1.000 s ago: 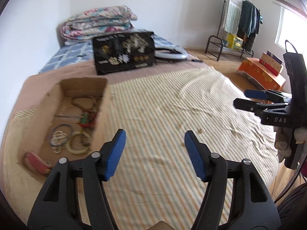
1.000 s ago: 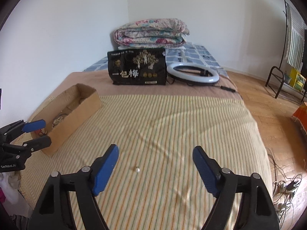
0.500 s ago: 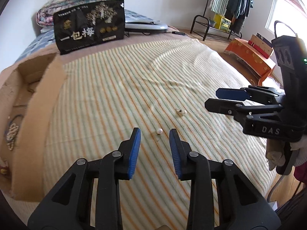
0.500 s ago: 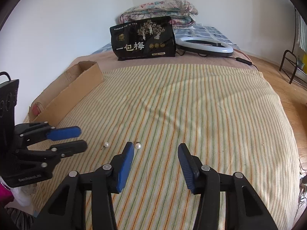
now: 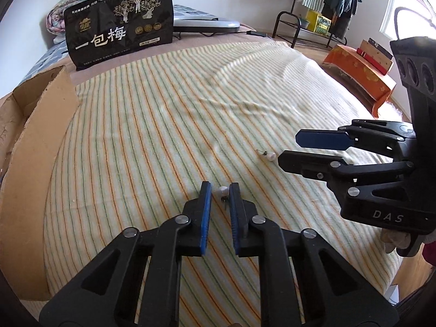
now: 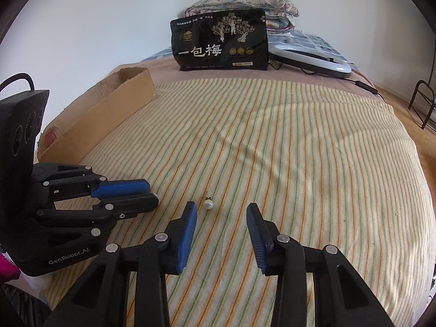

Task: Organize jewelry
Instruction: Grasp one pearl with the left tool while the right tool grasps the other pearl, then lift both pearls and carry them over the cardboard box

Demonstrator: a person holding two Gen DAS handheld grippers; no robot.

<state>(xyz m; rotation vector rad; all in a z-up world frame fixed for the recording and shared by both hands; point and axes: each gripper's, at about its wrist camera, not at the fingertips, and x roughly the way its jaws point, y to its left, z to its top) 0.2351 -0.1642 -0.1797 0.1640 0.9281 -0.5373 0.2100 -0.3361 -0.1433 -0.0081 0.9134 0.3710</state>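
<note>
Two pearl earrings lie on the striped bedspread. In the left wrist view, my left gripper has its jaws narrowed around one pearl earring, with small gaps still showing. The second pearl earring lies just in front of my right gripper, seen from the side. In the right wrist view, my right gripper is open and the second pearl earring lies just ahead of its left finger. My left gripper shows at the left. The cardboard box sits at the bed's left edge.
A black snack bag stands at the back of the bed, with a ring light beside it and folded quilts behind. A clothes rack and an orange box are on the floor to the right.
Both grippers have come down low over the bedspread. My left jaws have narrowed from wide open to close around one pearl earring. My right jaws have also narrowed and neared the other earring.
</note>
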